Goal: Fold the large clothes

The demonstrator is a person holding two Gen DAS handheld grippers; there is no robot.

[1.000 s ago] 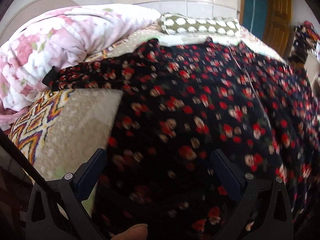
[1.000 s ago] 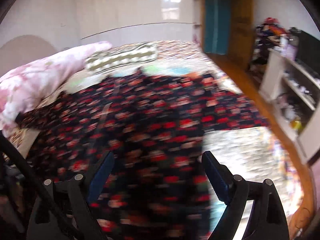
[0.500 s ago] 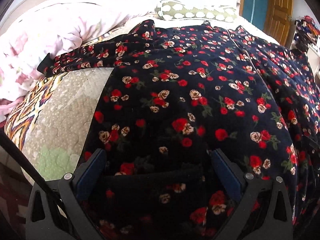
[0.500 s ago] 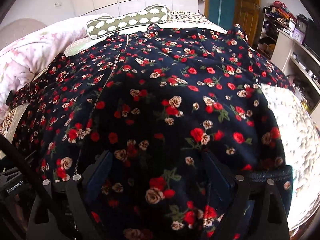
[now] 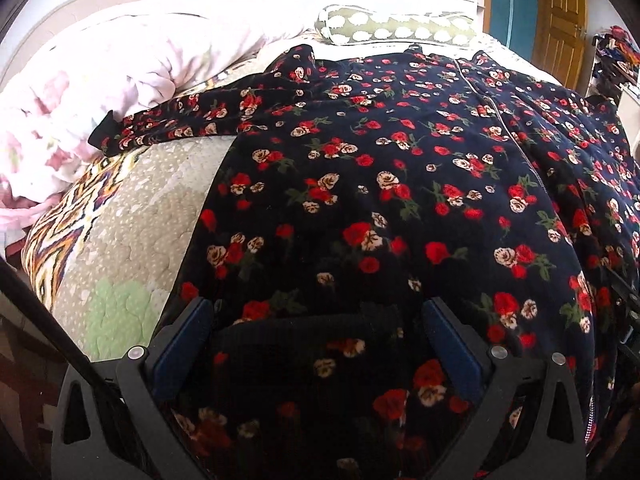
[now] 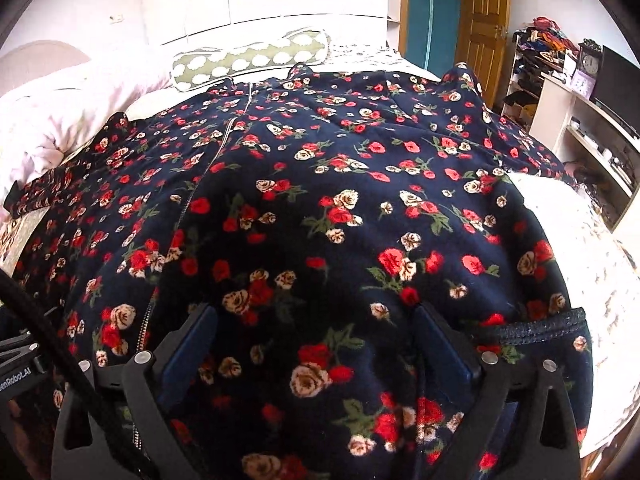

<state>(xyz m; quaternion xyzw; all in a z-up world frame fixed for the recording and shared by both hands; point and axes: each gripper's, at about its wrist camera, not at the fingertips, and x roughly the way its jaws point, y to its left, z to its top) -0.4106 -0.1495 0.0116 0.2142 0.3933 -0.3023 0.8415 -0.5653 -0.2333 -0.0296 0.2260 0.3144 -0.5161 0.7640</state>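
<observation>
A dark navy jacket with red and cream roses (image 5: pixel 400 184) lies spread front-up over the bed, its zipper (image 6: pixel 224 136) running away from me. One sleeve (image 5: pixel 180 124) stretches out to the left. My left gripper (image 5: pixel 316 312) hangs open over the ribbed hem (image 5: pixel 312 332) at the jacket's left half; cloth lies between the wide-apart fingers, unpinched. My right gripper (image 6: pixel 316 314) stands over the right half of the jacket (image 6: pixel 340 200) near its hem corner (image 6: pixel 536 324). Its jaws are opening, with cloth under them but not gripped.
A pink floral duvet (image 5: pixel 80 100) is heaped at the left and a green polka-dot bolster (image 5: pixel 392 28) lies at the bed's far end. The quilted bedspread (image 5: pixel 132 240) shows beside the jacket. A wooden door (image 6: pixel 484 20) and white shelves (image 6: pixel 580 120) stand at the right.
Both grippers have come down toward the bed, the right one most. The jacket, blurred and in motion before, now lies flat and still. A fingertip at the left view's bottom edge is gone.
</observation>
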